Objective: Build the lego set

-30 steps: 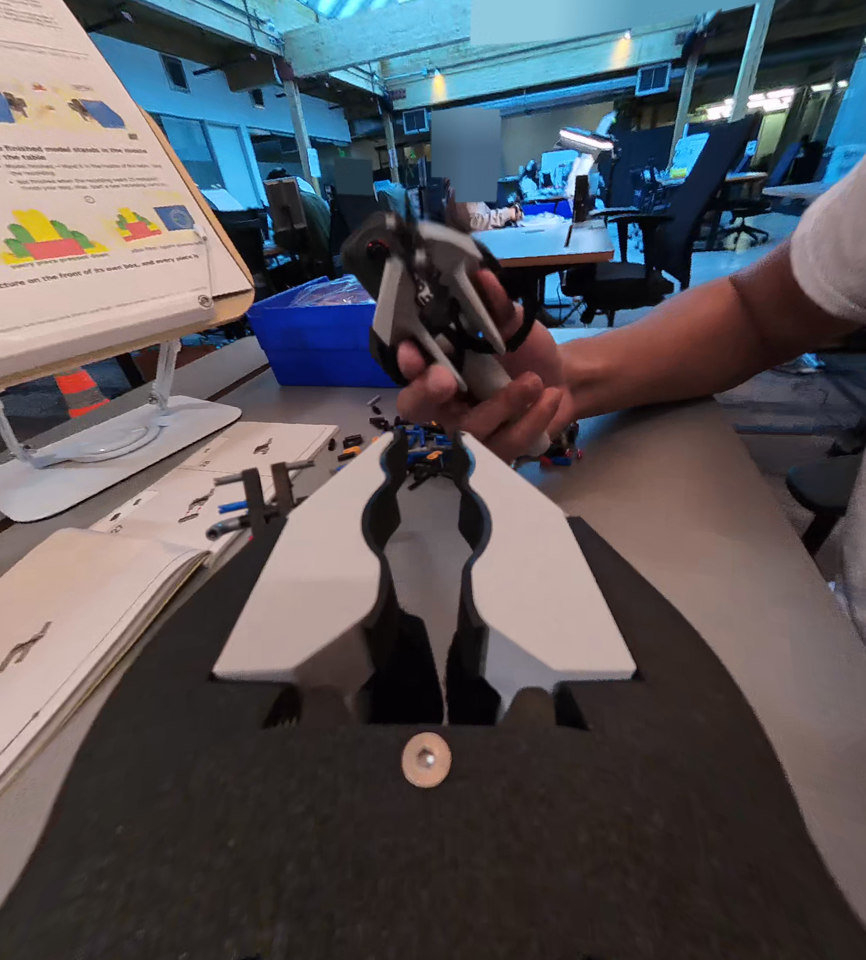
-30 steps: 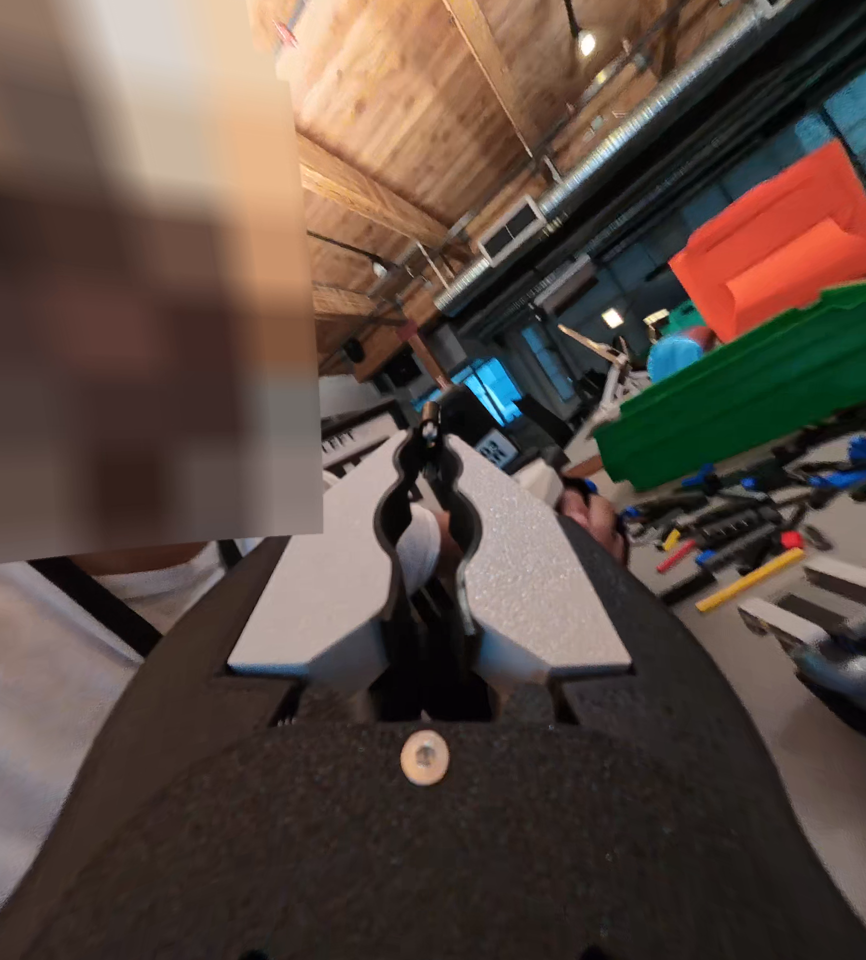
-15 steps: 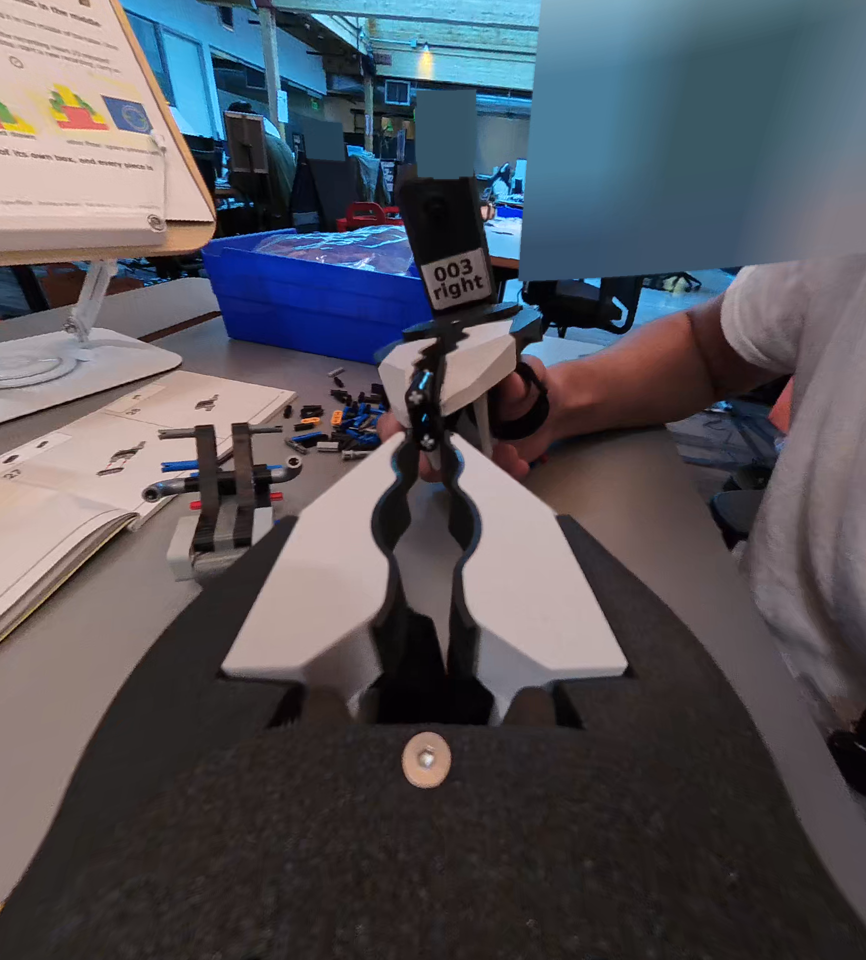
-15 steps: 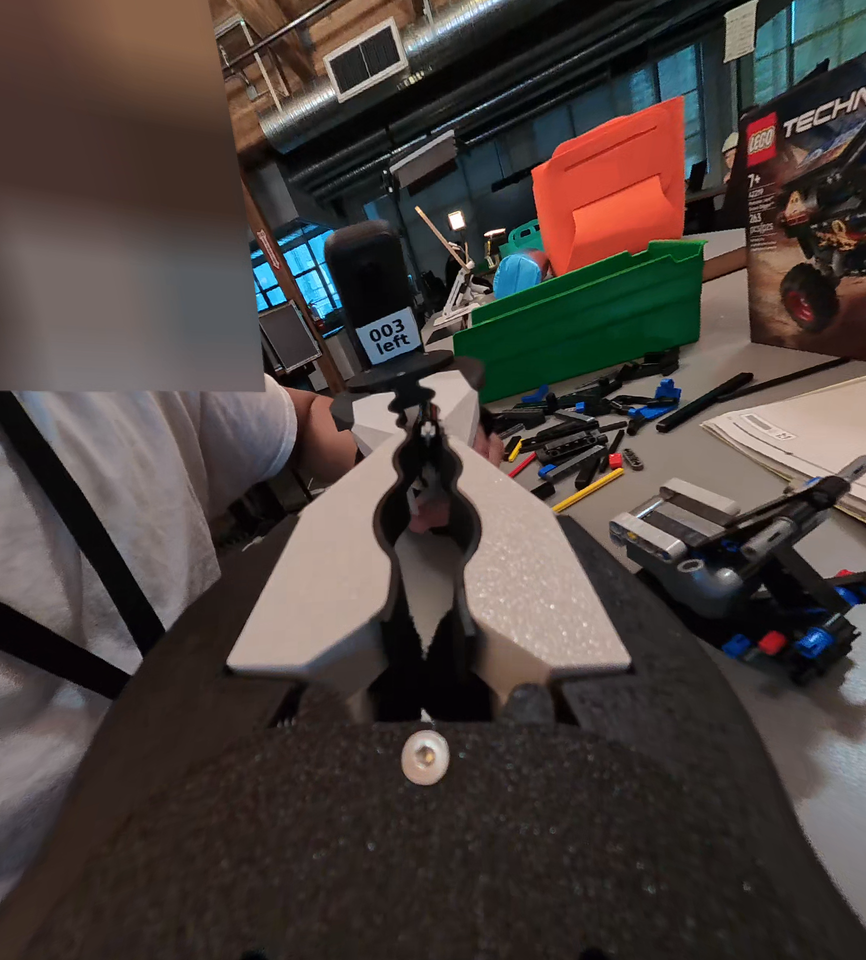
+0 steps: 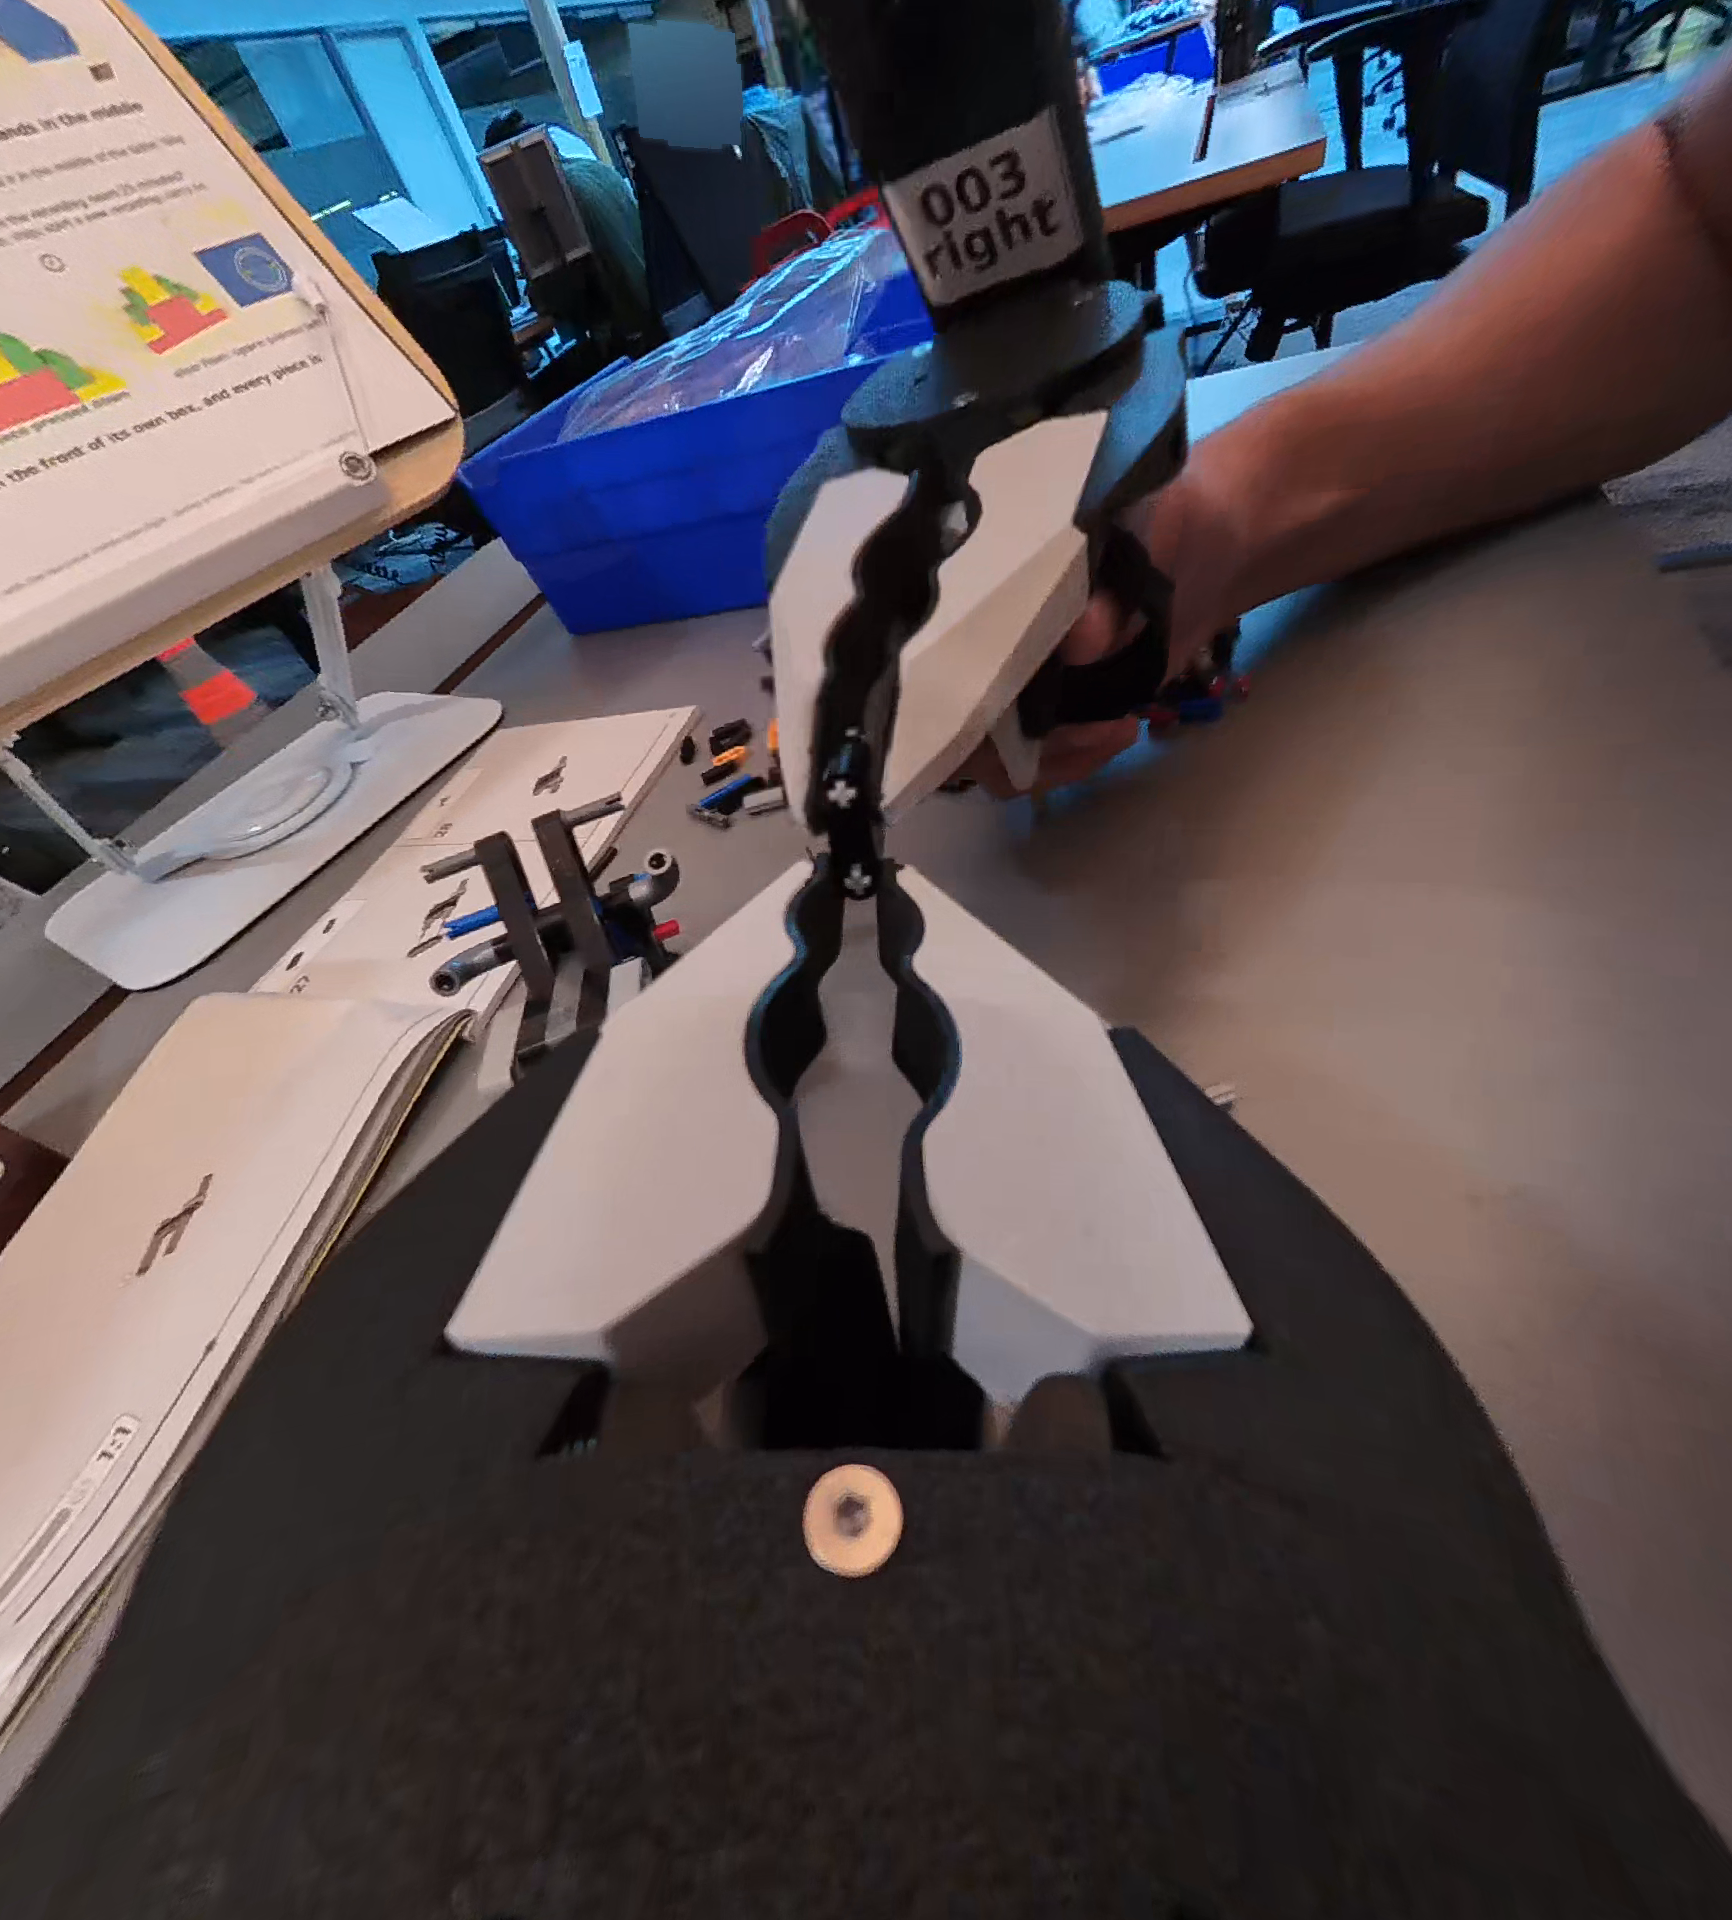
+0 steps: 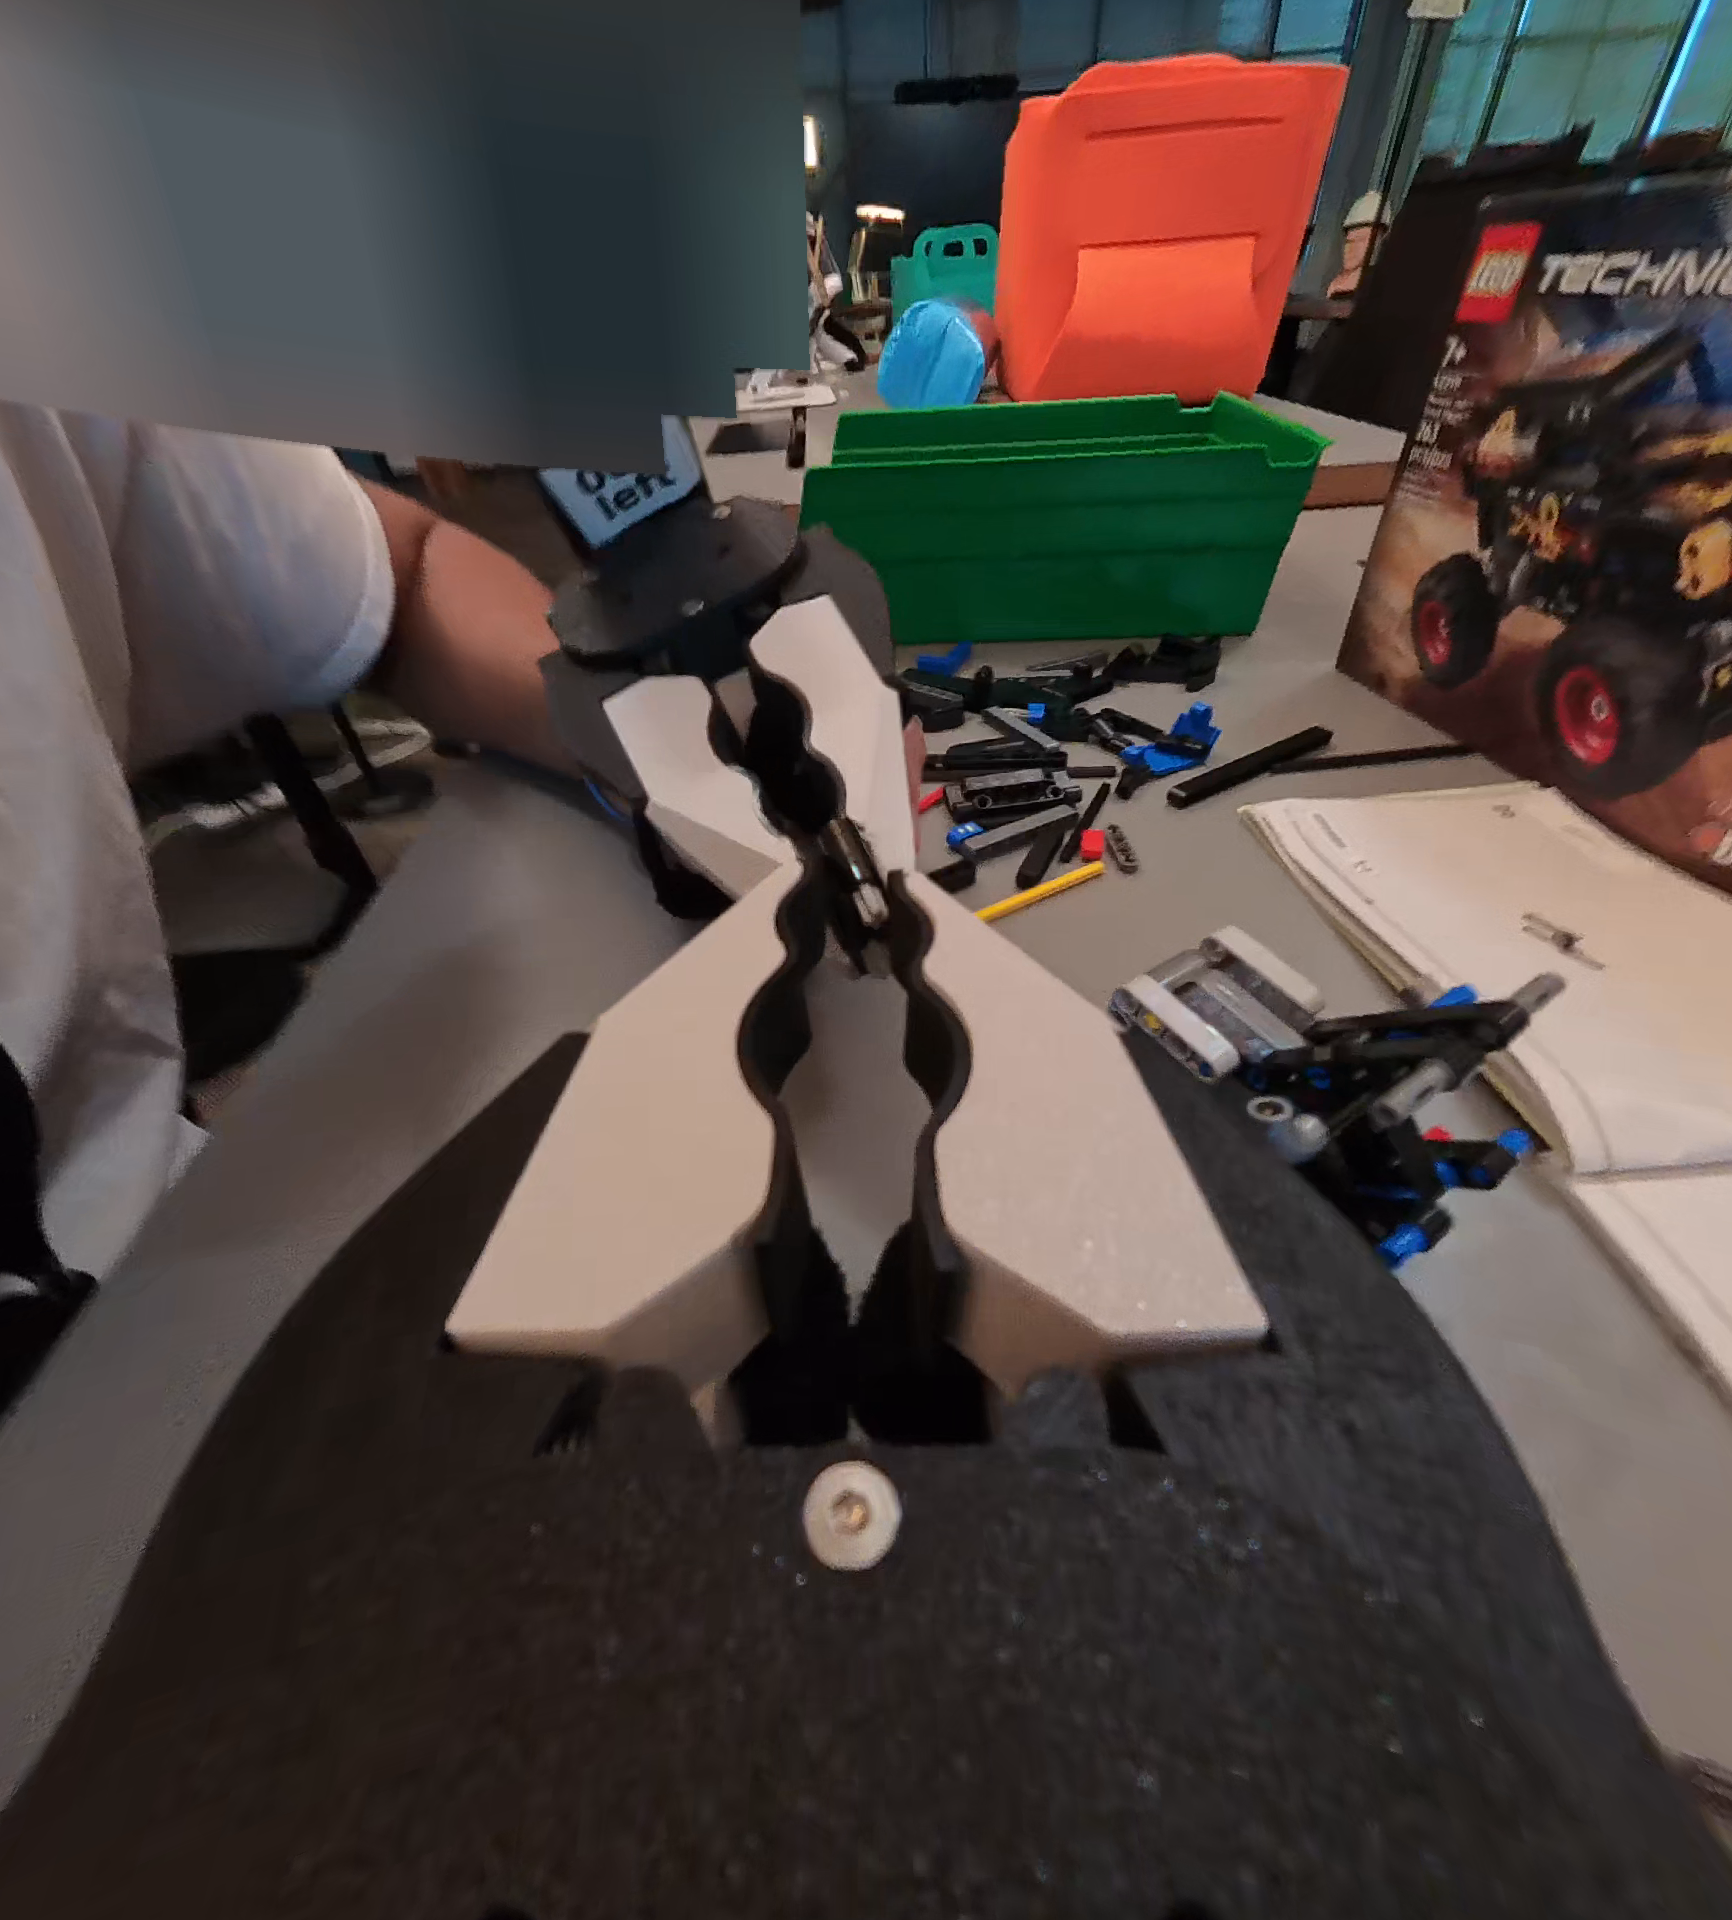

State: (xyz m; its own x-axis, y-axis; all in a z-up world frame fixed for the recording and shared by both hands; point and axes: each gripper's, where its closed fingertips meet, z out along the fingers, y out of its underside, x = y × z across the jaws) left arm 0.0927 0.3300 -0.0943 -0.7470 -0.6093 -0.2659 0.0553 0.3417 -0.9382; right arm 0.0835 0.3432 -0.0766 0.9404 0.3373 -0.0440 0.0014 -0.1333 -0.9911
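Observation:
A small black lego beam (image 5: 849, 831) with cross holes is held in the air between both grippers, tip to tip. My left gripper (image 5: 854, 885) is shut on its near end. My right gripper (image 6: 849, 896) is shut on the other end of the beam (image 6: 857, 883). The right gripper (image 5: 846, 800) comes down from above in the left wrist view; the left gripper (image 6: 820, 821) faces me in the right wrist view. A part-built grey and black lego model (image 5: 550, 935) stands on the table; in the right wrist view it (image 6: 1329, 1070) is right of my fingers.
Loose lego pieces (image 6: 1049, 758) lie before a green bin (image 6: 1049, 520). An open instruction booklet (image 5: 166, 1247) lies left, the lego box (image 6: 1620, 468) beyond. A blue bin (image 5: 654, 520) and a sheet on a stand (image 5: 114, 364) are at the back. The person's arm (image 5: 1413, 447) reaches in. Left and right tips are no more than a few centimetres apart.
The right gripper swung down from pointing at the ceiling to face the left one. The two grippers closed in until their tips meet on the black beam.

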